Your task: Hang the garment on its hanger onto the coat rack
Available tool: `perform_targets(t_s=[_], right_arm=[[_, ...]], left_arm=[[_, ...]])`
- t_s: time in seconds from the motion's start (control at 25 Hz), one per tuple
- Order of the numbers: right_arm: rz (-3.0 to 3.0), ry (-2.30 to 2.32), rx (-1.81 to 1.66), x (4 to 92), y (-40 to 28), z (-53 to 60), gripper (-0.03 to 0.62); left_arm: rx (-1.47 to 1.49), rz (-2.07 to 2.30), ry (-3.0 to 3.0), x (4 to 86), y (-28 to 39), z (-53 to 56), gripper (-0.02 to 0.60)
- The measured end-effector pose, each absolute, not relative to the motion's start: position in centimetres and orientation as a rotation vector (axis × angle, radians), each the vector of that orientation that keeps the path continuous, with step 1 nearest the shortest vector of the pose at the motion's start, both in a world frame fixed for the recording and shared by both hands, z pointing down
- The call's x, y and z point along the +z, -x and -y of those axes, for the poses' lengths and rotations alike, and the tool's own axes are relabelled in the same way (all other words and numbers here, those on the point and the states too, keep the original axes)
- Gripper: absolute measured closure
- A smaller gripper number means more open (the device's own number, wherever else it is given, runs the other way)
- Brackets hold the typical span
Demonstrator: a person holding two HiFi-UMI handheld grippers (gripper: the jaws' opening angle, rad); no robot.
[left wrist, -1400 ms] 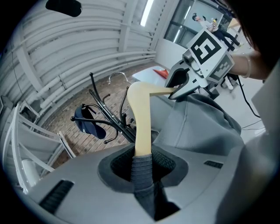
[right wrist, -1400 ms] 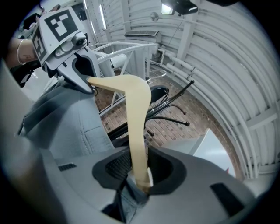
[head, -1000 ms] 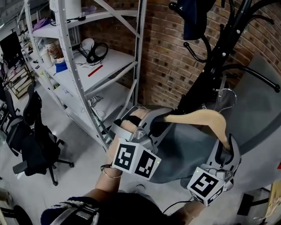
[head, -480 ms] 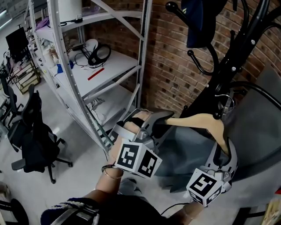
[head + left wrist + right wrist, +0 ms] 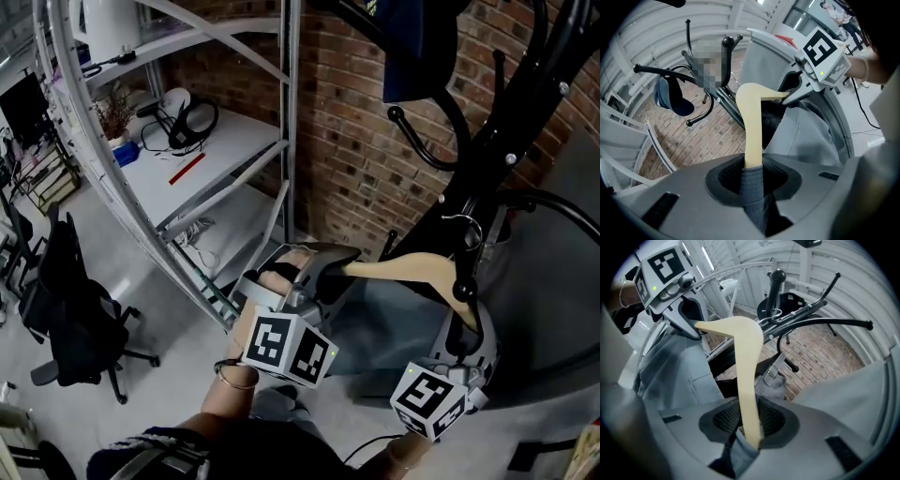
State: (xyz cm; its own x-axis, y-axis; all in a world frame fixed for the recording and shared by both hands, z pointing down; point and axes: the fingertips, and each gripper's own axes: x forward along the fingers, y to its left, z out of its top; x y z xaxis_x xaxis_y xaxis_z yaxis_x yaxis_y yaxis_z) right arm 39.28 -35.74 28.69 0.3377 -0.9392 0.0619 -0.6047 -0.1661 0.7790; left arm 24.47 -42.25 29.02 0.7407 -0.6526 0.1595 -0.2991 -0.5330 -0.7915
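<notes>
A pale wooden hanger (image 5: 412, 266) carries a grey garment (image 5: 394, 319) and sits level between my two grippers. The left gripper (image 5: 323, 267) is shut on its left end, cloth and wood pinched together (image 5: 752, 171). At the other end the right gripper (image 5: 466, 323) is shut on wood and fabric (image 5: 749, 427). The hanger's metal hook (image 5: 464, 228) is right against a lower arm of the black coat rack (image 5: 506, 141); I cannot tell whether it rests on it. A dark blue item (image 5: 412, 47) hangs from an upper peg.
Grey metal shelving (image 5: 187, 150) with headphones (image 5: 187, 117) on a shelf stands to the left. A brick wall (image 5: 356, 122) is behind the rack. A black office chair (image 5: 70, 300) sits on the floor at far left.
Both grippers carried the hanger and garment closer to the coat rack. The metal hook has gone from open air to sit against a lower rack arm.
</notes>
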Motion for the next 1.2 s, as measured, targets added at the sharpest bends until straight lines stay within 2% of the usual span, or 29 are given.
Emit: perform_targets(t_s=[0.44,0.84,1.04,1.2], right_arm=[[1.359,-1.862,-0.524,30.7,-40.0,36.6,0.485],[1.427,-1.923,-0.533,30.9,-39.6,36.4,0.477],[1.447,-1.935,-0.534,30.8,-39.2,35.8,0.467],[1.47,-1.91,-0.526,30.9,-38.4,35.2,0.429]], left_arm=[[-0.605,-0.673,2.18,31.2,-25.2,43.1,0.494],[-0.514,-0.69,2.223,31.4,-24.8,42.9,0.492],[-0.476,-0.68,2.23,30.8,-24.3,42.1,0.442],[-0.481,-0.674,2.23,30.5,-23.7,41.3,0.431]])
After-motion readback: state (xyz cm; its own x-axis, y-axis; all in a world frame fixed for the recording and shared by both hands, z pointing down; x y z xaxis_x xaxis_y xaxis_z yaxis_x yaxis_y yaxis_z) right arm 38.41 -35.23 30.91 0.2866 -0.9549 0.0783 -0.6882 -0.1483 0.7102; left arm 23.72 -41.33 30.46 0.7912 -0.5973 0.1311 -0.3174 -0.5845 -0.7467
